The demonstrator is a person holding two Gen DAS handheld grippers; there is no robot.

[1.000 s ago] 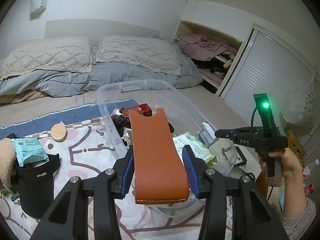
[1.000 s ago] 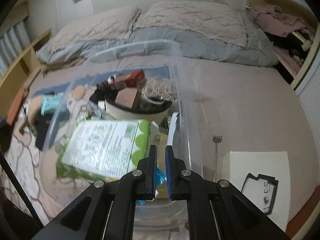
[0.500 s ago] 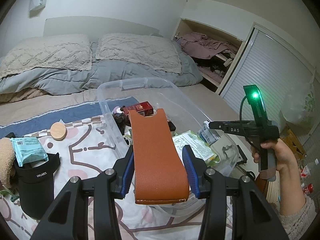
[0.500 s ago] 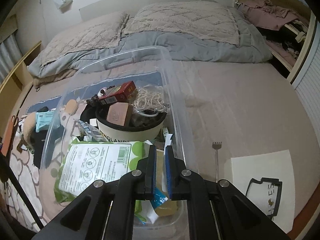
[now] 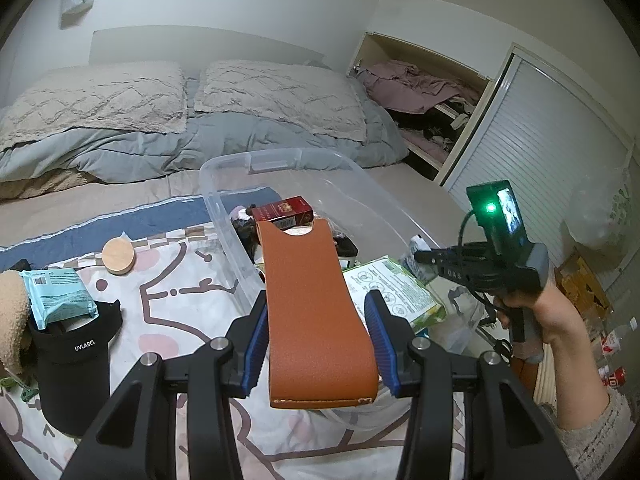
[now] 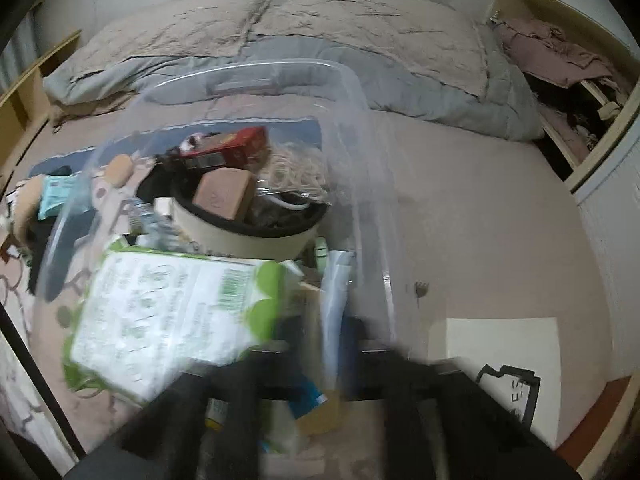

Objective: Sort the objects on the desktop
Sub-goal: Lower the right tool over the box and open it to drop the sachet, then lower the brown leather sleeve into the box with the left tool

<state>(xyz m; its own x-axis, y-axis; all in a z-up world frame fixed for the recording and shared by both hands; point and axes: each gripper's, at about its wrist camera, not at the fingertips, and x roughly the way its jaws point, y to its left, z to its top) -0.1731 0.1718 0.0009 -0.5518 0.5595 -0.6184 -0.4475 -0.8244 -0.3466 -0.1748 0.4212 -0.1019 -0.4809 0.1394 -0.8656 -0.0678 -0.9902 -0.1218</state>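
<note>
We had the left gripper (image 5: 318, 346) pinching the brown leather sleeve (image 5: 316, 312), clear bin (image 5: 280, 160) just ahead for the drop; right gripper (image 5: 420, 257) pressed together, empty.

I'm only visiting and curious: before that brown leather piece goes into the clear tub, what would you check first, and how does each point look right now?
1. Left claw grips the brown leather case: ok, a blue pad sits against each side.
2. Clear plastic bin has no lid on: ok.
3. Free space in the bin: not ok, the green-and-white packet, the round tub and the red box crowd it.
4. Right claw out of the way: not ok, it points in over the bin's right side.
5. Right claw empty: cannot tell, its own view is blurred.
</note>
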